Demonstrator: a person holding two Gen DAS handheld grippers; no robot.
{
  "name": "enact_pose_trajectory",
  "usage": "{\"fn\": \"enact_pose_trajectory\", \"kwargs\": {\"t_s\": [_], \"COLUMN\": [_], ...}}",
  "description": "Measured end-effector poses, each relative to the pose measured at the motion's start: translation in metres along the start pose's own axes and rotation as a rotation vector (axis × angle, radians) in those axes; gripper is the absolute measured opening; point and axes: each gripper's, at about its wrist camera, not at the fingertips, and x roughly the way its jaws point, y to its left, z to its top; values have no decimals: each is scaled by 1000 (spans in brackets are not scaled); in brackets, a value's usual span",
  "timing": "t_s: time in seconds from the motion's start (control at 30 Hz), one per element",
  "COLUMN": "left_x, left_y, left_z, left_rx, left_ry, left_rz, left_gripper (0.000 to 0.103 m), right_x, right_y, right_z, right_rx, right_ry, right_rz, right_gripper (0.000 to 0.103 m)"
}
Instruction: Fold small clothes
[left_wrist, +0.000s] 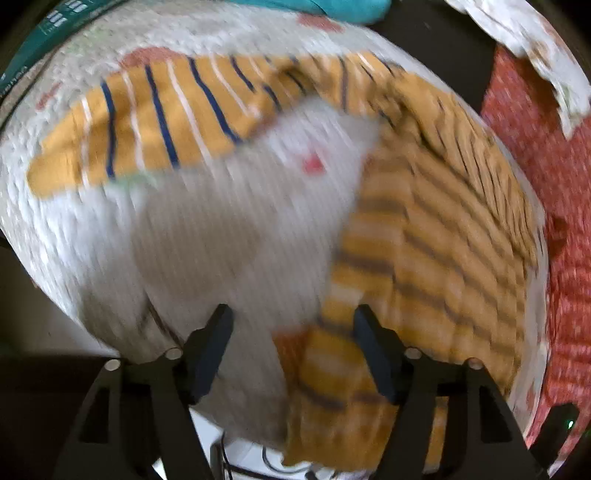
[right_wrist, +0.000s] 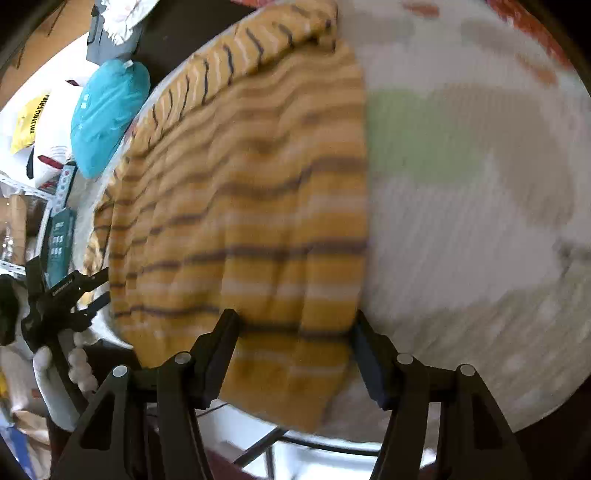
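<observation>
The left gripper (left_wrist: 293, 345) has its fingers apart, holding nothing, above the stripy yellow top (left_wrist: 436, 229) spread on the round desk (left_wrist: 92, 229). One sleeve sticks out sideways. The right gripper (right_wrist: 295, 345) is open and empty too, over the top's edge. A quick grab could bunch the cloth or pinch the white cover.

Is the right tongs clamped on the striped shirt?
No, the right tongs stand open above the striped shirt, pinching no cloth.
</observation>
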Motion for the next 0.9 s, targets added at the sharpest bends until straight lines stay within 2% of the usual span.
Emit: {"fn": "enact_pose_trajectory", "kwargs": {"t_s": [0.03,0.1,0.13,0.17,0.2,0.27,0.43,0.57,0.63,0.7,0.8,0.87,0.9], "left_x": [3,13,18,16,13,4,-23,-22,-21,-35,-67,-87,-91], "left_y": [-5,-16,-23,-27,-29,-30,-27,-20,-15,-7,8,19,26], "left_z": [-10,-26,-34,-38,-39,-38,-55,-72,-74,-72,-65,-45,-33], "left_rx": [14,50,80,100,104,90,66,53,36,6,-17,-70,-97], "left_ry": [20,65,77,64,60,75,64,106,129,100,6,-79,-113], "left_rz": [10,51,90,112,108,76,59,82,57,6,-20,-15,-9], "left_gripper": [75,78,79,76,68,9,8,8,8,9,20,42,45], "right_x": [-1,3,5,7,8,5,-22,-30,-30,-30,-44,-55,-60], "right_y": [5,17,23,27,26,20,-3,-16,-24,-25,-21,-12,-3], "right_z": [-7,-14,-19,-23,-23,-22,-26,-35,-38,-40,-42,-40,-38], "right_rx": [-22,-85,-121,-146,-146,-107,-62,-60,-77,-63,-90,-128,-163], "right_ry": [-27,0,7,26,35,24,10,39,50,62,47,15,-1], "right_rz": [-9,-1,-1,14,30,48,21,-38,-66,-63,-51,-60,-62], "right_gripper": [66,57,32,14,14,13,11,9,14,14,15,15,16]}}
